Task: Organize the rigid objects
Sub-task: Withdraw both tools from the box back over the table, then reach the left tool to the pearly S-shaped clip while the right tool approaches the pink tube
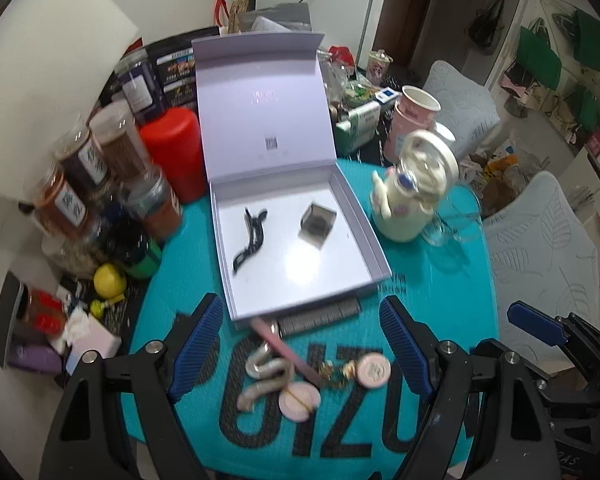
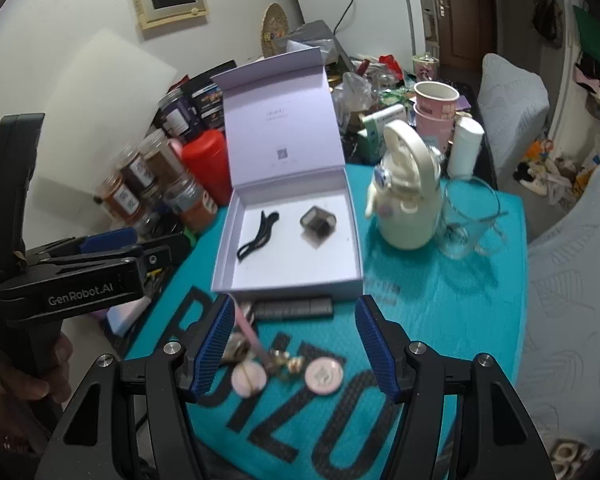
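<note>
**Both claws empty over the teal mat, box lying open beyond**

Your left gripper (image 1: 300, 344) hangs over the teal mat (image 1: 440, 280) with its blue pads spread wide and nothing between them; your right gripper (image 2: 296, 344) stands moderately open and also grips nothing. Below them, on the mat's black lettering, you have a loose cluster: a round pink compact (image 2: 324, 376), a second pink disc (image 2: 249, 378) with a line across it, a small gold trinket (image 2: 286, 362), a silvery wavy clip (image 1: 266, 380) and a thin pink stick (image 1: 286, 354) lying slantwise over it. Just past these, a dark ribbed bar (image 2: 294, 307) lies along the front wall of the open lavender box (image 1: 364, 216). Inside the box you see a black hair clip (image 1: 250, 240) on the left and a smoky translucent cube (image 1: 318, 222) on the right, well apart. Its lid stands upright behind. Right of the box sits a cream bottle (image 2: 408, 208) with a loop handle, a clear glass cup (image 2: 466, 220) beside it. Spice jars (image 1: 96, 168) and a red canister (image 1: 178, 156) crowd the left edge.
</note>
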A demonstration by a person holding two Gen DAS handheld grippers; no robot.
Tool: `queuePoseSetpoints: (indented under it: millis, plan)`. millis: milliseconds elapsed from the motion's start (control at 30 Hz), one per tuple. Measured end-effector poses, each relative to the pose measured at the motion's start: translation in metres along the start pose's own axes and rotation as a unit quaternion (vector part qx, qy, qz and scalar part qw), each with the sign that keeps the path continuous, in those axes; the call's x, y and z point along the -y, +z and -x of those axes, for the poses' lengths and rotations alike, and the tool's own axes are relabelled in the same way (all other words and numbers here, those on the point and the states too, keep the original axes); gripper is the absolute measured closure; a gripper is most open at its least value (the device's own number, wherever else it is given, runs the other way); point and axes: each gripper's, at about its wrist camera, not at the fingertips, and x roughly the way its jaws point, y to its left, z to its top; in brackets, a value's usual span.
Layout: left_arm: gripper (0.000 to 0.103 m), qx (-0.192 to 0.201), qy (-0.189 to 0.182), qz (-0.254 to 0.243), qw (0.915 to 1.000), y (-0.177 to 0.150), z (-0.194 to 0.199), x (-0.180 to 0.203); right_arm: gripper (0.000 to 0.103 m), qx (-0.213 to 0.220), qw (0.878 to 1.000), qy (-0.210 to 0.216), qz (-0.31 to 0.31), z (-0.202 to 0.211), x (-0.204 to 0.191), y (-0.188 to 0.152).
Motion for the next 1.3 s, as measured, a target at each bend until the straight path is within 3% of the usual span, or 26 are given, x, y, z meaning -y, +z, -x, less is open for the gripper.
queuePoseSetpoints:
  millis: [367,533,1300]
  plan:
    - [0.022,-0.012,-0.003,0.029,0.9995,-0.051,0.016,0.004,0.04,-0.017,1.0,0.018,-0.009,0.017,0.001,-0.056]
    - [0.022,-0.005,0.015,0.027,0.9995,-0.065,0.017,0.001,0.04,-0.025,0.999,0.022,-0.017,0.013,0.003,-0.074]
    - [0.022,-0.081,-0.028,-0.006,0.9963,-0.114,-0.061,-0.041,0.037,-0.102,0.993,0.057,-0.01,-0.06,-0.01,-0.107]
